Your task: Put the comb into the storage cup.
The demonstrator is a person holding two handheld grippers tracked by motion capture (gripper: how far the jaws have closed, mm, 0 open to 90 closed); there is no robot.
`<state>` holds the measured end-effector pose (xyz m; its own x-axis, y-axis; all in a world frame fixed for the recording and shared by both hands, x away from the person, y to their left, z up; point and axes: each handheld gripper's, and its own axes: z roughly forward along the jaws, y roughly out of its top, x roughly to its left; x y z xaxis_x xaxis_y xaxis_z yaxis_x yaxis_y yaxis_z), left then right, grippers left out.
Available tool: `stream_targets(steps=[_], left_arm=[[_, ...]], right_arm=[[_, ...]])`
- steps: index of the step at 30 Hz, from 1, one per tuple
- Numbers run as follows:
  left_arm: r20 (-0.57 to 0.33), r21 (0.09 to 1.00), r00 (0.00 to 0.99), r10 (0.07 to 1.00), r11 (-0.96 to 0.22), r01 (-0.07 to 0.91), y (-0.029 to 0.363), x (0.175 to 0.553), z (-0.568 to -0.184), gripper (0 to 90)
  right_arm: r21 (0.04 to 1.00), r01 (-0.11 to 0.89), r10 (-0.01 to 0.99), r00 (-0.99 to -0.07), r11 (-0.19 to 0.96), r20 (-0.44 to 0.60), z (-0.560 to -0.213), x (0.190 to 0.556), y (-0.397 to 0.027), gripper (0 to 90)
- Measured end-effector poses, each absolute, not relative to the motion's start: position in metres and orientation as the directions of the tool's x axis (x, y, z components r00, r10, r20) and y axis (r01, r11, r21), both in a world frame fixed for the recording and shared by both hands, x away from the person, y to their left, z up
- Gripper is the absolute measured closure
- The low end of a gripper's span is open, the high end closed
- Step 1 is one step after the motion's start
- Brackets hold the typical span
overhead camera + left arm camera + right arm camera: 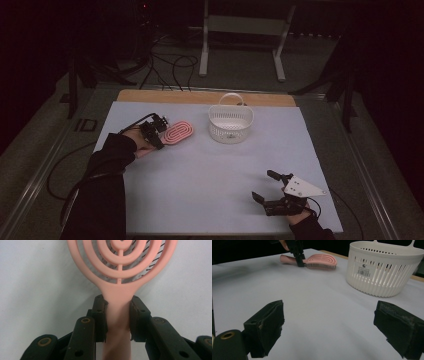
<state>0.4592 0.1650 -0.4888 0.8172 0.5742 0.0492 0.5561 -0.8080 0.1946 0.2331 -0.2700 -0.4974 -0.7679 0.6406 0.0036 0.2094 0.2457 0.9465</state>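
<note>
A pink oval hairbrush (pixel 179 132) lies flat on the white sheet at the left, its head pointing toward the basket. My left gripper (pixel 160 134) is shut on its handle. In the left gripper view both pads press the sides of the hairbrush (pixel 120 290) just below the head, with the left gripper (pixel 118 312) low over the sheet. My right gripper (pixel 265 186) rests near the front right edge, open, with nothing between its jaws. The right gripper view looks between the right gripper's (pixel 329 327) wide-apart pads to the far hairbrush (pixel 322 260) and the left gripper (pixel 299 261).
A white slotted plastic basket (pixel 230 134) with a handle stands at the back centre, right of the brush; it looks empty. The basket (pixel 382 272) bears a small label. The white sheet (pixel 210 180) covers the table; a wooden strip (pixel 200 96) runs along its far edge.
</note>
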Motion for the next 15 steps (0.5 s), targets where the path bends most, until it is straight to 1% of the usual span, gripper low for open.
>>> stream_targets(steps=[1, 2, 5, 11, 12, 15], left_arm=[[0.049, 0.195, 0.817, 0.574, -0.808, 0.556, 0.1650, 0.4592, -0.4888, 71.0], [0.039, 0.202, 0.803, 0.595, -0.791, 0.577, 0.1652, 0.4587, -0.4891, 71.0], [0.042, 0.205, 0.802, 0.596, -0.791, 0.576, 0.1649, 0.4579, -0.4889, 71.1], [0.031, 0.250, 0.797, 0.603, -0.777, 0.578, 0.1637, 0.4539, -0.4877, 71.1], [0.019, 0.275, 0.789, 0.614, -0.762, 0.587, 0.1644, 0.4528, -0.4856, 71.2], [0.022, 0.287, 0.788, 0.616, -0.759, 0.585, 0.1656, 0.4520, -0.4824, 71.2]], right_arm=[[0.946, 0.210, 0.641, -0.768, 0.247, 0.003, -0.4973, 0.2330, -0.2700, 9.2], [0.946, 0.209, 0.642, -0.767, 0.249, 0.001, -0.4970, 0.2329, -0.2699, 9.3], [0.946, 0.208, 0.642, -0.767, 0.248, 0.001, -0.4969, 0.2328, -0.2700, 9.3], [0.946, 0.209, 0.643, -0.766, 0.247, 0.002, -0.4969, 0.2329, -0.2701, 9.3], [0.946, 0.211, 0.644, -0.765, 0.247, 0.003, -0.4972, 0.2330, -0.2703, 9.2], [0.946, 0.211, 0.646, -0.763, 0.247, 0.002, -0.4966, 0.2326, -0.2704, 9.2]])
